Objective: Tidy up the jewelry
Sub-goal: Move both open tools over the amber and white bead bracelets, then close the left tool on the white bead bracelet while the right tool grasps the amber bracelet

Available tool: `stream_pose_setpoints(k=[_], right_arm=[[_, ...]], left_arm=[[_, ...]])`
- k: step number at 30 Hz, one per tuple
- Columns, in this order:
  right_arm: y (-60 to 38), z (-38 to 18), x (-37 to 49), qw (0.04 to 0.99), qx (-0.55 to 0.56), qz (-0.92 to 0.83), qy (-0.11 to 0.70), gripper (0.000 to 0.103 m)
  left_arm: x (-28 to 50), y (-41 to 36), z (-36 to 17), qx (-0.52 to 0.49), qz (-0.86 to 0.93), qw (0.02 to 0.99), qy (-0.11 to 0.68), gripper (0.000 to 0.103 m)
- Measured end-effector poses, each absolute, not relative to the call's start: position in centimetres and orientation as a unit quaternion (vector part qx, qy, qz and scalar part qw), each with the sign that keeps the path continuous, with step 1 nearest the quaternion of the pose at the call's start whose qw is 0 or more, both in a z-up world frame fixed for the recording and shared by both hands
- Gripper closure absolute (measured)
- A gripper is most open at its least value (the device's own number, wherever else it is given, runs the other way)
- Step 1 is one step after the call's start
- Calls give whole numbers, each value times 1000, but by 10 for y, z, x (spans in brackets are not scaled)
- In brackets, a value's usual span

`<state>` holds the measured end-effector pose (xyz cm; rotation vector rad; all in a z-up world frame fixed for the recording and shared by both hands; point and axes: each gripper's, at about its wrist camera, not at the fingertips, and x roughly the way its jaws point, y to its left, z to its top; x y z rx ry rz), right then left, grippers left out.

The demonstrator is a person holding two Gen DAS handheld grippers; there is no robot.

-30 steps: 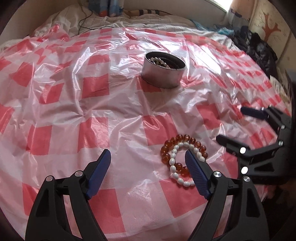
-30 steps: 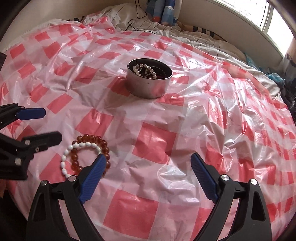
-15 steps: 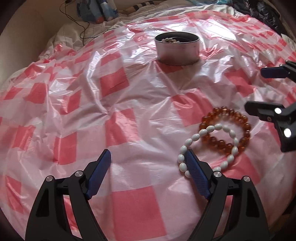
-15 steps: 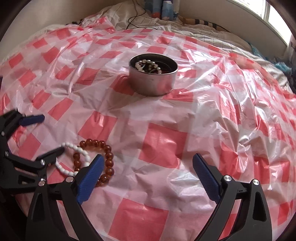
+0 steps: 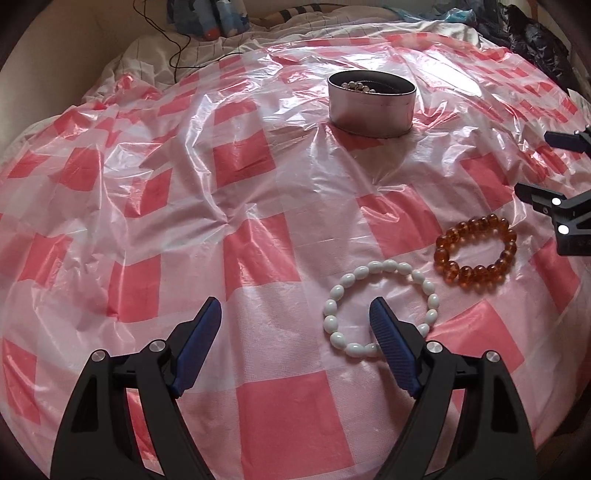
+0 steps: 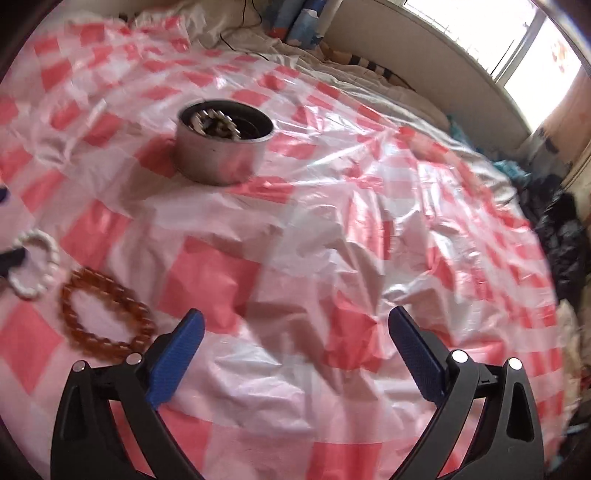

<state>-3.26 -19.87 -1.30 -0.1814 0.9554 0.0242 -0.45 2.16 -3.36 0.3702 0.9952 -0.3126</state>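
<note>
A white bead bracelet (image 5: pixel 388 264) and an amber bead bracelet (image 5: pixel 443 255) lie side by side, apart, on the red-and-white checked plastic sheet (image 5: pixel 258 206). My left gripper (image 5: pixel 295 307) is open low over the sheet, its right fingertip inside the white loop and nothing between the pads. Farther back stands a round metal tin (image 5: pixel 371 107) with beads inside. My right gripper (image 6: pixel 296 316) is wide and still opening over bare sheet, with the amber bracelet (image 6: pixel 67 306) just left of its left finger. The white bracelet (image 6: pixel 52 254) shows blurred at the left edge.
The sheet covers a soft, wrinkled bed. A black cable (image 5: pixel 177 55) and blue packages (image 5: pixel 210 18) lie at the far edge, dark clothing (image 5: pixel 532 33) at the far right. A window (image 6: pixel 532 44) is beyond the bed. The right gripper (image 5: pixel 550 168) juts in from the right.
The two bracelets, overlapping before, now lie apart; the white one has slid toward my left gripper around its right finger. The right gripper has widened and drawn off to the right.
</note>
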Motion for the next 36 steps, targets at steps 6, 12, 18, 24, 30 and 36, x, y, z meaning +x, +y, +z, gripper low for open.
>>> stream_pose_setpoints(k=[6,12,18,24,30,36], right_arm=[[-159,-11,-41,884,-93,105,446,8],[-159,-39,-30,862,-219,-11,456,8],[-186,-16,-32,880,-59,92,463,8],[-185,-39,-23,845,-4,137,518,9],[-191,-41,-26,851,-29,109,512,57],[-197,-36,-29,859,-55,80,504,90]], left_arm=[[1,24,-40,146,-155,847,487,24],[3,22,-43,151,-151,845,491,22],[5,23,-41,111,-173,842,499,22],[6,24,-44,108,-176,842,498,26],[9,24,-41,113,-176,844,494,63],[5,17,-38,124,-196,837,495,92]])
